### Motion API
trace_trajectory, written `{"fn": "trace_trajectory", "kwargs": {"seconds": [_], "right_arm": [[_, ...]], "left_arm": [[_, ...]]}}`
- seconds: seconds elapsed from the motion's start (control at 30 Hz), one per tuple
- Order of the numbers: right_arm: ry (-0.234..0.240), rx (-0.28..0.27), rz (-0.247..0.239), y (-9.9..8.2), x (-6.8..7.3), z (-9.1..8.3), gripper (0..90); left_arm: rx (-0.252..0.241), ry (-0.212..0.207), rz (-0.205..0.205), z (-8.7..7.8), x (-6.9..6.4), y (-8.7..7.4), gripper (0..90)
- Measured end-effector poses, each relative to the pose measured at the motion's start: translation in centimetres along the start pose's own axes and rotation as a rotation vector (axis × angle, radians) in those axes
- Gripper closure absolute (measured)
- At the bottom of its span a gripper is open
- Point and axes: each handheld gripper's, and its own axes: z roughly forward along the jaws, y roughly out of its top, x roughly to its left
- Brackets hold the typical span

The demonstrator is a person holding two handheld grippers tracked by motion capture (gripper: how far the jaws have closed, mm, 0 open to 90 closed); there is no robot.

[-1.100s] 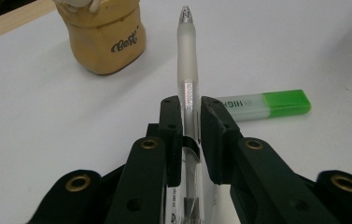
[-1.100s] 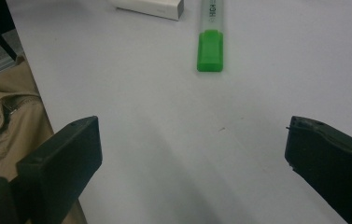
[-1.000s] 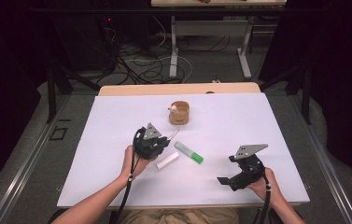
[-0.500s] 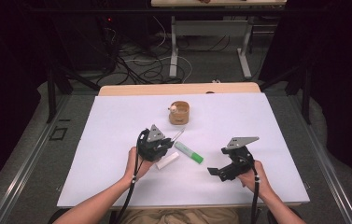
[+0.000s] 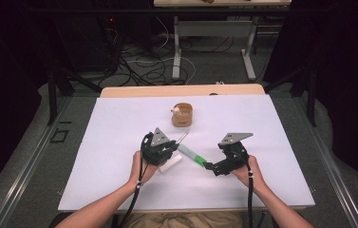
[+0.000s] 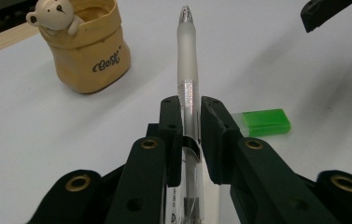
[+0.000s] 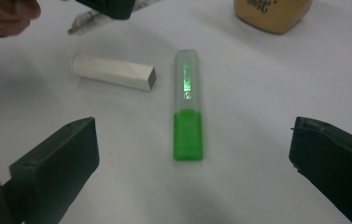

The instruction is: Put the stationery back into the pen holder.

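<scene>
On the white tabletop (image 5: 119, 142) the left tongs (image 6: 190, 116) are clamped tight on a frosted clear pen (image 6: 186, 70) — in the left gripper view the pen runs straight up between the two black jaws with its tip sticking out well past them, pointing roughly toward a little tan pot (image 6: 89, 51) with a toy bear (image 6: 54, 16) peeking over its rim. The right tongs (image 7: 192, 154) are spread wide and holding nothing; their jaws sit on either side of a green highlighter (image 7: 187, 112) that lies flat on the tabletop, green end nearest the tongs, with plenty of gap on both sides. From the high view you can see both hands low at the near side and the highlighter (image 5: 192, 155) lying slantwise between the two tongs, the right ones (image 5: 210, 166) just about at its near end. What the right gripper view adds is a white tube-shaped thing (image 7: 113, 72) just beside the highlighter, not touching it — the high view has it half tucked under the left hand (image 5: 141, 168).
</scene>
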Motion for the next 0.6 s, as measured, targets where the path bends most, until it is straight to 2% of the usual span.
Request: {"fn": "trace_trajectory", "kwargs": {"seconds": [0.13,0.17,0.37,0.47,0.5,0.57,0.6], "right_arm": [[0.028,-0.046,0.025,0.6,-0.2,0.2,0.6],[0.041,-0.046,0.042,0.9,-0.3,0.4,0.6],[0.055,-0.069,0.068,1.6,-0.6,0.9,1.0],[0.053,-0.092,0.088,2.0,-0.8,1.3,3.8],[0.054,-0.081,0.094,2.2,-1.0,1.2,5.6],[0.052,-0.099,0.109,2.5,-1.2,1.7,12.6],[0.052,-0.099,0.109,2.5,-1.2,1.7,12.6]], "left_arm": [[-0.011,0.012,-0.009,0.2,-0.4,0.0,79.7],[-0.008,0.015,-0.005,0.2,-0.5,0.1,79.8],[-0.021,0.044,-0.045,0.5,-0.9,0.1,79.8],[-0.022,0.048,-0.046,0.7,-1.1,0.0,79.8],[-0.023,0.051,-0.046,0.7,-1.1,0.0,79.8],[-0.022,0.051,-0.049,0.8,-1.2,0.0,79.8],[-0.029,0.054,-0.053,0.9,-1.3,-0.1,79.8]]}}
